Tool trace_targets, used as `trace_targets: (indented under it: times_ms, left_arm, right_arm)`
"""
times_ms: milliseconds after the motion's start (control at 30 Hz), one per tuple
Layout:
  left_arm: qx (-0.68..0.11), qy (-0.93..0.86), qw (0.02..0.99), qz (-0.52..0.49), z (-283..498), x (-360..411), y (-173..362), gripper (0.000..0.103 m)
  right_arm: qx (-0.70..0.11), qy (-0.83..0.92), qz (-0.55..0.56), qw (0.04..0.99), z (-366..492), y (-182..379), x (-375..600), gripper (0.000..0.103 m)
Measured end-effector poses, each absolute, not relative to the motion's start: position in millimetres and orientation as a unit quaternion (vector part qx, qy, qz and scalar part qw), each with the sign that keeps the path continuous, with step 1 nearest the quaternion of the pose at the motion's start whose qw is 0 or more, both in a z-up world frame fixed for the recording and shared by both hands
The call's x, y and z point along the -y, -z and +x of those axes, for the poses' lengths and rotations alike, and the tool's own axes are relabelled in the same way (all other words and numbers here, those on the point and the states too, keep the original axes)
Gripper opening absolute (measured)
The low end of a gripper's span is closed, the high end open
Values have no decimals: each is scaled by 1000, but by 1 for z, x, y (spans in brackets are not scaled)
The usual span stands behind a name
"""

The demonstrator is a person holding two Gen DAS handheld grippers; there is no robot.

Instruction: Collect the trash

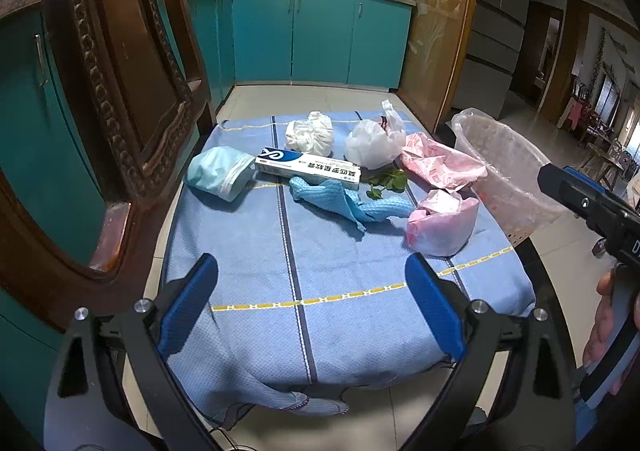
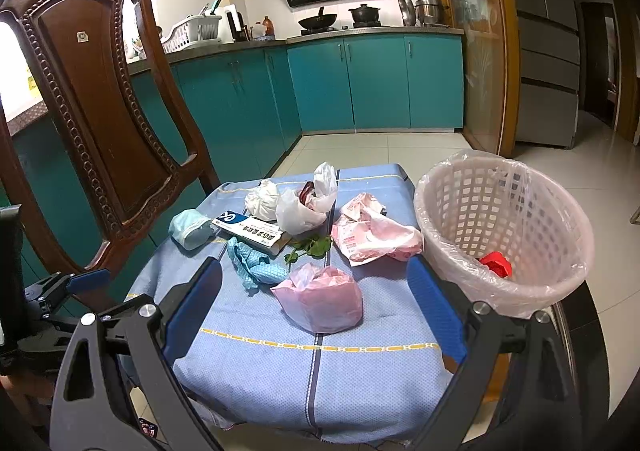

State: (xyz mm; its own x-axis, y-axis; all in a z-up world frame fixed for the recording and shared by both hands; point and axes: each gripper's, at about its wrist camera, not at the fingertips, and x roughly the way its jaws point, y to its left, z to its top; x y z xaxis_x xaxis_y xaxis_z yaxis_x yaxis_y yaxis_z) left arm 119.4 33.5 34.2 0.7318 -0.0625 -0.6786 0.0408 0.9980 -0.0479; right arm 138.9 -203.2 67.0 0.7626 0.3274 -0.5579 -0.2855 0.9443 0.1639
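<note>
Trash lies on a blue cloth (image 1: 340,259) (image 2: 312,371): a pink bag (image 1: 442,225) (image 2: 322,301), crumpled pink wrapping (image 1: 440,165) (image 2: 374,233), a blue rag (image 1: 348,203) (image 2: 250,263), a white-and-blue box (image 1: 308,167) (image 2: 250,231), a light blue mask (image 1: 218,171) (image 2: 188,229), a white wad (image 1: 310,133) (image 2: 262,201), a white bag (image 1: 374,141) (image 2: 304,207) and green leaves (image 1: 386,183) (image 2: 310,247). A lined white basket (image 1: 504,171) (image 2: 500,227) at the right holds a red item (image 2: 496,265). My left gripper (image 1: 312,291) and right gripper (image 2: 316,299) are open, both short of the trash.
A carved wooden chair (image 1: 120,99) (image 2: 100,111) stands close on the left. Teal kitchen cabinets (image 1: 320,35) (image 2: 372,83) and a stove with pots lie beyond the table. A hand (image 1: 612,323) holds the right gripper's body at the right edge.
</note>
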Motion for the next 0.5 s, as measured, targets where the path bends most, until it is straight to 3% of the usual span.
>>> trace_targets:
  times_ms: [167,367,500]
  left_arm:
    - [-360,7,933,-8,123,-36,-33,94]
    - [-348,-61,933,71,160,-31,-31,94]
    - [-354,-103,919,141,201,-26,-18,85]
  right_arm:
    - [-303,-164,36,938,139,-67,203,92]
    - [-304,-170,38,937,138,-66,202,92]
    - [-306,-171,39,936,139,-65,202,92]
